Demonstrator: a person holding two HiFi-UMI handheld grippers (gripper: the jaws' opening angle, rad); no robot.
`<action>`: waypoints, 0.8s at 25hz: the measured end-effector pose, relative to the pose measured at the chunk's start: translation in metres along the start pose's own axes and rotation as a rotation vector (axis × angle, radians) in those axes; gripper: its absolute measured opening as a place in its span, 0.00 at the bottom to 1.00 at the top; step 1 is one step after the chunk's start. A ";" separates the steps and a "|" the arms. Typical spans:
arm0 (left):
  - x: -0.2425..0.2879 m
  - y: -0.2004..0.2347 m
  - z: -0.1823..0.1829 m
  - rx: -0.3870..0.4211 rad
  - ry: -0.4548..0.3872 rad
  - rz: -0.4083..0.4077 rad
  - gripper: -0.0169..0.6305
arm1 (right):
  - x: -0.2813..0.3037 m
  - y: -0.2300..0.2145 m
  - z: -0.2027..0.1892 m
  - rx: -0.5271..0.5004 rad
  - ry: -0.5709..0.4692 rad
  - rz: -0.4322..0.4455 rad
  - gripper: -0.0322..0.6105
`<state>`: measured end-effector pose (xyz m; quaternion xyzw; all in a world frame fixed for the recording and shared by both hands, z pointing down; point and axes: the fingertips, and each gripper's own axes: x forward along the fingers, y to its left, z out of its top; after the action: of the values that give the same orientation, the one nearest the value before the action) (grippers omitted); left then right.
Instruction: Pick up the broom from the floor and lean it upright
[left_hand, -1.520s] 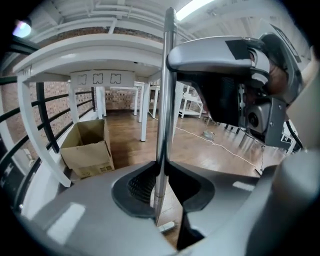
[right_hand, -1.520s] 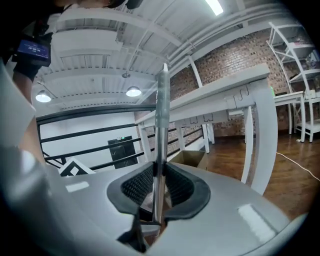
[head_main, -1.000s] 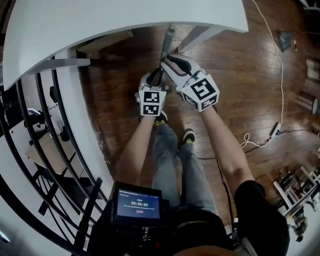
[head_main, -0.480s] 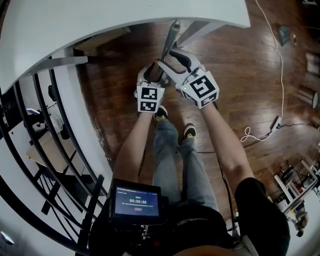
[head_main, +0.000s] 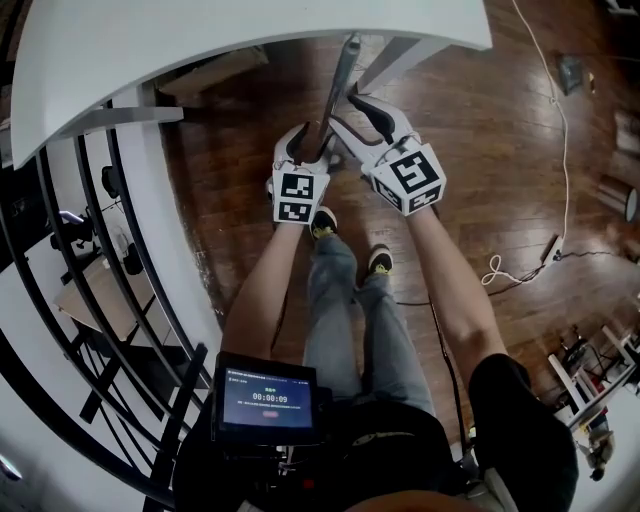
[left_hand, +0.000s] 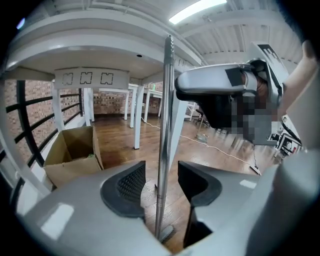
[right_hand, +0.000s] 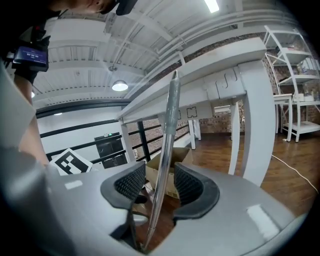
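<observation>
Dark wooden floorboards (head_main: 500, 150), a white table (head_main: 200, 50) and a black railing (head_main: 90, 250) frame the scene, with an open brown cardboard box (left_hand: 70, 150) standing under the table. A slim silver metal broom handle (head_main: 335, 90) stands close to upright, and its tip reaches the table's edge; whether it actually bears on that edge cannot be told. Its lower end runs down out of sight behind the gripper bodies.

The handle's long axis passes through both jaw gaps. The left gripper (head_main: 308, 145) brackets the shaft low down. Its jaws are spread, and a strip of background shows on each side of the shaft. The right gripper (head_main: 342, 110) brackets it farther up, nearer the tip. Its jaws are likewise parted, with narrower gaps, and neither pad is seen pressing the metal.

Judged from this, the leaning step looks nearly complete. Each gripper would need to back straight out along its jaw slot, across the shaft's axis. A sideways brush, most likely from the higher right gripper, could tip the broom off its rest.
</observation>
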<state>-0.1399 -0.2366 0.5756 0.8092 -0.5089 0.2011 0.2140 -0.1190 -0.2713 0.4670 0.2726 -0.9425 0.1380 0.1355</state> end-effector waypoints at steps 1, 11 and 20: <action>-0.008 0.000 0.003 0.005 -0.009 0.008 0.35 | -0.006 0.001 0.002 0.002 -0.002 -0.002 0.34; -0.165 -0.037 0.060 -0.044 -0.208 0.088 0.05 | -0.120 0.043 0.007 0.087 -0.022 0.041 0.05; -0.315 -0.145 0.124 -0.023 -0.272 0.208 0.05 | -0.253 0.108 0.057 0.100 -0.056 0.150 0.05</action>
<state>-0.1212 -0.0162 0.2811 0.7694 -0.6165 0.1049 0.1306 0.0171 -0.0819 0.3105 0.2115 -0.9555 0.1872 0.0847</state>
